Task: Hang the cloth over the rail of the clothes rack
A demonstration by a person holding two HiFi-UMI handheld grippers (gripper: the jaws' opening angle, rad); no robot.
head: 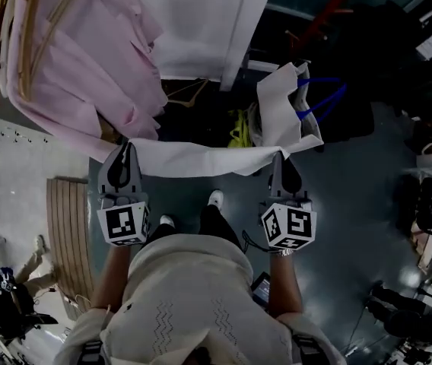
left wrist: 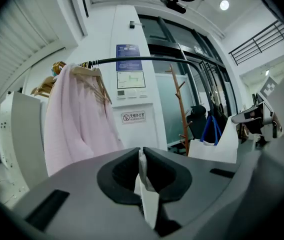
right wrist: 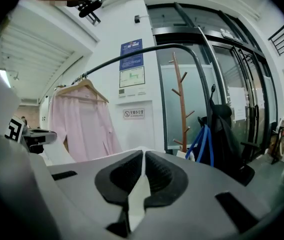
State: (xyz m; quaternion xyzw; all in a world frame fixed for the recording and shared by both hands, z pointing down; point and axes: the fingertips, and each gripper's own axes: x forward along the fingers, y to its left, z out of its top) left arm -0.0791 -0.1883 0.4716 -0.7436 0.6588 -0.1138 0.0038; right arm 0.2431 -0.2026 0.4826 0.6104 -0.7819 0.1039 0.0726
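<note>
Left hand-held gripper (left wrist: pixel 141 155): jaws nearly together, clamped on a thin fold of the white cloth (left wrist: pixel 148 199). Right hand-held gripper (right wrist: pixel 142 156): likewise pinched on a cloth edge.

Both gripper views show only that narrow strip in the jaws. The head view alone shows the whole cloth, stretched as a flat band from one gripper to the other, out in front of the person's chest and above their shoes (head: pixel 215 198).

The gripper views alone show the dark curved rail (right wrist: pixel 147 49), high above and ahead of the jaws. The cloth is not on it (held in the air, clear of the rack).

Surroundings: a pink shirt (left wrist: pixel 77 119) hangs from wooden hangers (left wrist: pixel 98 79) on the left part of the rail. In the head view its hem lies just beyond the cloth's left end. A wooden coat stand (right wrist: pixel 179 94) stands to the right. A white bag (head: pixel 283 109) with blue handles (right wrist: pixel 202 141) sits beside it, close to the cloth's right end. A white column (left wrist: pixel 137 89) carrying notices stands behind the rail.
</note>
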